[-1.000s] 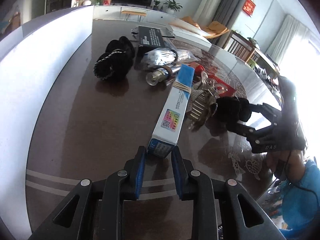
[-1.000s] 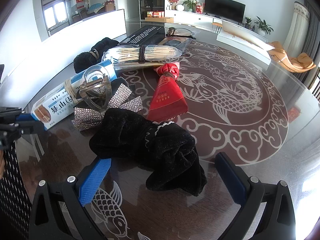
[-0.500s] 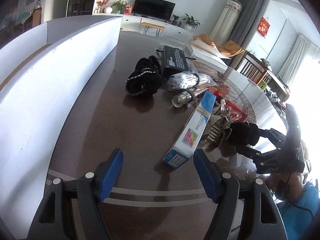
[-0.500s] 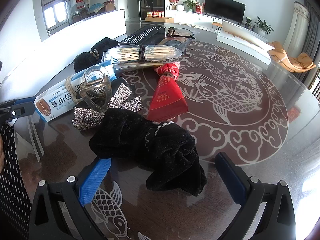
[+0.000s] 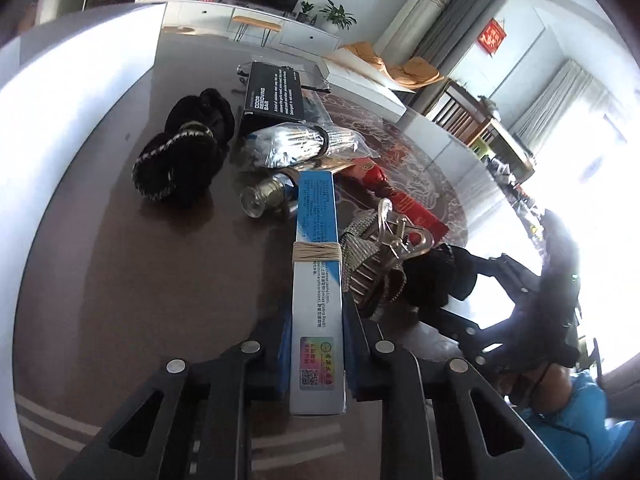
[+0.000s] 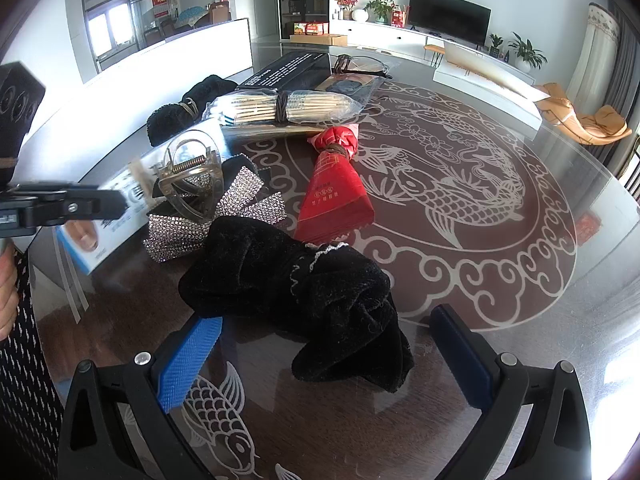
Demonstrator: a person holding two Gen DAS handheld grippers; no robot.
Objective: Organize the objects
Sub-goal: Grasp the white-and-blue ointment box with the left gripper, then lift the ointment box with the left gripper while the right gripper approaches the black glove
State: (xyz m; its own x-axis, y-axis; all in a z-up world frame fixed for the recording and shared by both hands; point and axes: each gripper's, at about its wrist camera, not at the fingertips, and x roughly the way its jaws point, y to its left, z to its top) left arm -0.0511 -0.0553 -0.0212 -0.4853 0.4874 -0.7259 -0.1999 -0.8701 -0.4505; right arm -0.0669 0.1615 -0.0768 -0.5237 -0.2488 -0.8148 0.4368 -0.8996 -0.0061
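Near the table's (image 5: 100,280) left edge, the left gripper (image 5: 316,344) is clamping the near end of the toothpaste box (image 5: 318,280), its jaws having just been closing.
Lying flat, the box is pointing its long axis away across the table toward the toothpick bundle (image 5: 304,144). The right gripper (image 6: 320,344) is gaping wide around the black velvet bow (image 6: 304,292), touching nothing.

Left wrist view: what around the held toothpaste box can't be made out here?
- Toothpaste box: small print too small to read.
- Left tool pads: contact faces hidden by the box.
- Right tool: washed out by window glare.
- Black velvet bow: mostly hidden behind the clear hair claw.
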